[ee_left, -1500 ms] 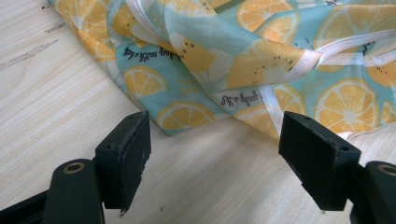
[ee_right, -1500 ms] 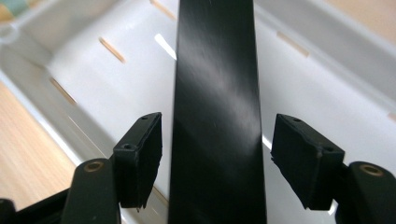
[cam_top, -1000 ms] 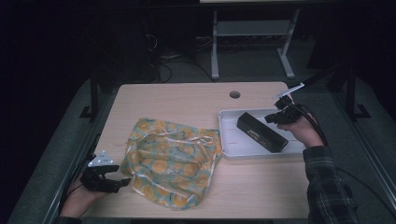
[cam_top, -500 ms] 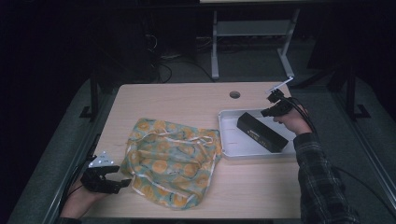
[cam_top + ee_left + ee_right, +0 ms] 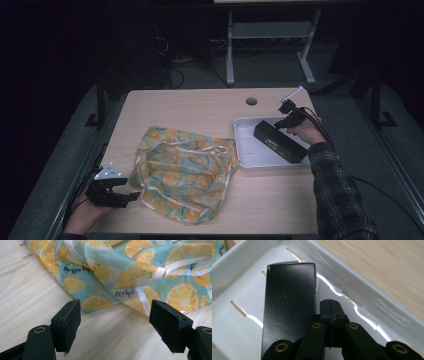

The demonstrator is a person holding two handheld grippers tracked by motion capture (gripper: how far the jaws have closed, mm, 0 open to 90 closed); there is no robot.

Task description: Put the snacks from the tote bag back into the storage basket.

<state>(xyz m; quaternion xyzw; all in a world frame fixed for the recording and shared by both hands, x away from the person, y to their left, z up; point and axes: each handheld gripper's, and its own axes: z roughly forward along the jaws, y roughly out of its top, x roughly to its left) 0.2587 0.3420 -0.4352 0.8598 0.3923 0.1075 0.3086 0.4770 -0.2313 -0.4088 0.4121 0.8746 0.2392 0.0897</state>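
Note:
A crumpled cloth printed with orange slices (image 5: 185, 170) lies on the left half of the table. My left gripper (image 5: 131, 196) rests at the cloth's near-left corner, open, with the hem (image 5: 140, 270) just beyond its empty jaws (image 5: 115, 325). On the right stands a white tray (image 5: 250, 162) with a long black box (image 5: 280, 142) lying in it. My right gripper (image 5: 276, 124) hangs low over the tray's far end, shut, pads pressed together (image 5: 331, 305) with nothing between them. It sits right beside the box (image 5: 289, 297), by the tray's wall (image 5: 362, 297).
The wooden table (image 5: 190, 110) has a round cable hole (image 5: 251, 101) near its far edge. Bare wood lies behind the cloth and in front of the tray. A metal stand (image 5: 270, 45) is on the dark floor beyond the table.
My right gripper has drifted left and sunk lower, toward the far end of the black box. The left gripper and the cloth have stayed put.

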